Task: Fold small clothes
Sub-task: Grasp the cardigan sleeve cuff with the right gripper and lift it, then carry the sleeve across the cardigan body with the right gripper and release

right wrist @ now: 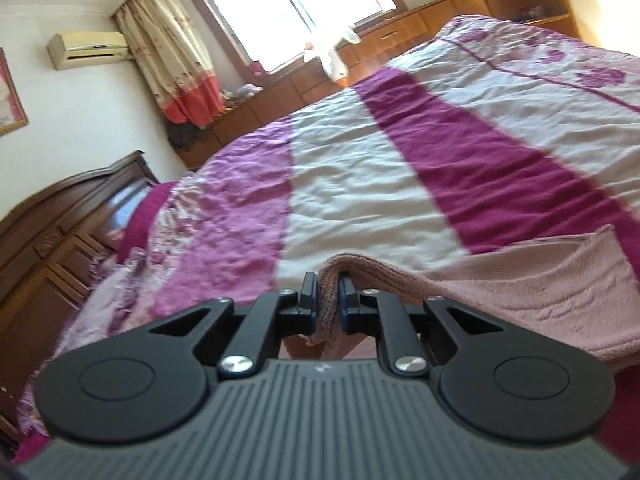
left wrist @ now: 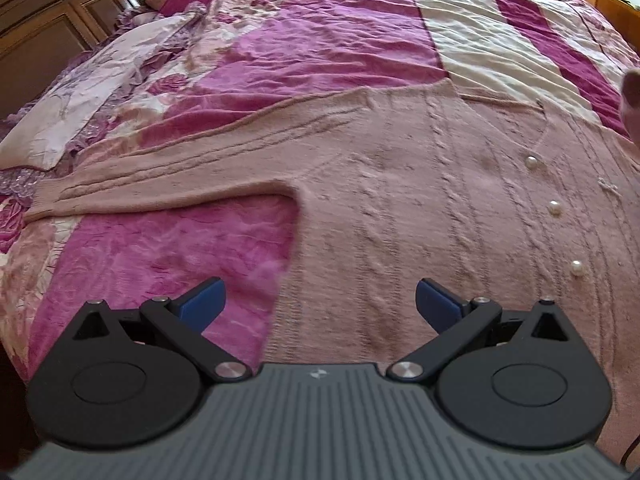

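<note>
A dusty pink knitted cardigan [left wrist: 420,200] with pearl buttons [left wrist: 554,208] lies spread flat on the bed, one sleeve [left wrist: 160,176] stretched out to the left. My left gripper [left wrist: 320,300] hovers open just above the cardigan's lower left edge, nothing between its blue pads. In the right wrist view my right gripper [right wrist: 328,300] is shut on a raised fold of the pink cardigan [right wrist: 520,280], the knit bunched between its fingers and trailing off to the right.
The bed is covered by a wrinkled magenta, pink and cream quilt [left wrist: 320,40]. Pillows [left wrist: 80,92] lie by the dark wooden headboard [left wrist: 40,32]. Light wooden cabinets [right wrist: 400,36] run under the window beyond the bed. A hand [left wrist: 632,100] shows at the right edge.
</note>
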Available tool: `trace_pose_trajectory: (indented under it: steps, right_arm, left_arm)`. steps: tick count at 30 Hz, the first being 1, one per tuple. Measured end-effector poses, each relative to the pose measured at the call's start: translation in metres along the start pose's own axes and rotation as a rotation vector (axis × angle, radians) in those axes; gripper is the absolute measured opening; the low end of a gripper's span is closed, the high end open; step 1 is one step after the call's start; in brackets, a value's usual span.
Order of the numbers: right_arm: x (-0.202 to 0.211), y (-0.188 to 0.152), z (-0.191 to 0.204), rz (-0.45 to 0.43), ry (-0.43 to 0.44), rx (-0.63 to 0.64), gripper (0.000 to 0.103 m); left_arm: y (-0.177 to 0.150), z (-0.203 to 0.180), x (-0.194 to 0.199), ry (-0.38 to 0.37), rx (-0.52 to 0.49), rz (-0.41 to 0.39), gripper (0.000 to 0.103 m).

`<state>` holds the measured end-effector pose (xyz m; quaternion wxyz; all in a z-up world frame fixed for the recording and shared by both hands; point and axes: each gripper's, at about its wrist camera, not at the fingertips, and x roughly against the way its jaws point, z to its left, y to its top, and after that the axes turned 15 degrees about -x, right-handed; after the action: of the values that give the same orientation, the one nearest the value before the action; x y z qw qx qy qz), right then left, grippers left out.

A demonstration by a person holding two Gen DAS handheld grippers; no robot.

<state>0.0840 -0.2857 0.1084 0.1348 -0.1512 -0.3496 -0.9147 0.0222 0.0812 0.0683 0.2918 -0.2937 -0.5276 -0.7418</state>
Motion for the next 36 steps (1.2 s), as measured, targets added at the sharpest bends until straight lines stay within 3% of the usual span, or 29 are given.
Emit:
trace_pose_trajectory:
  steps: [6,13,21,29,31,35,36]
  right_arm:
    - [-0.027,-0.023,0.048,0.027,0.103,-0.040,0.013]
    - [-0.075,-0.074,0.089,0.138,0.163,-0.074,0.013]
    - [-0.119,-0.130,0.090,0.259,0.118,-0.116,0.013]
    - [-0.133,-0.163,0.070,0.388,0.049,-0.112,0.016]
    - [-0.127,-0.166,0.068,0.417,0.043,-0.087,0.021]
    - [-0.108,-0.161,0.061,0.429,0.055,-0.046,0.059]
    - [-0.101,-0.157,0.059,0.422,0.061,-0.029,0.061]
  left_arm:
    - [-0.006,0.028,0.000,0.025,0.043,-0.002,0.103]
    - [-0.019,0.056,-0.008,0.053,0.086,0.017,0.103]
    - [-0.033,0.077,-0.023,0.060,0.128,0.050,0.103]
    - [-0.030,0.080,-0.036,0.055,0.126,0.052,0.103]
    - [-0.024,0.080,-0.038,0.051,0.115,0.041,0.103]
    - [-0.005,0.078,-0.040,0.038,0.087,0.020,0.103]
    - [0.000,0.076,-0.041,0.035,0.078,0.013,0.103]
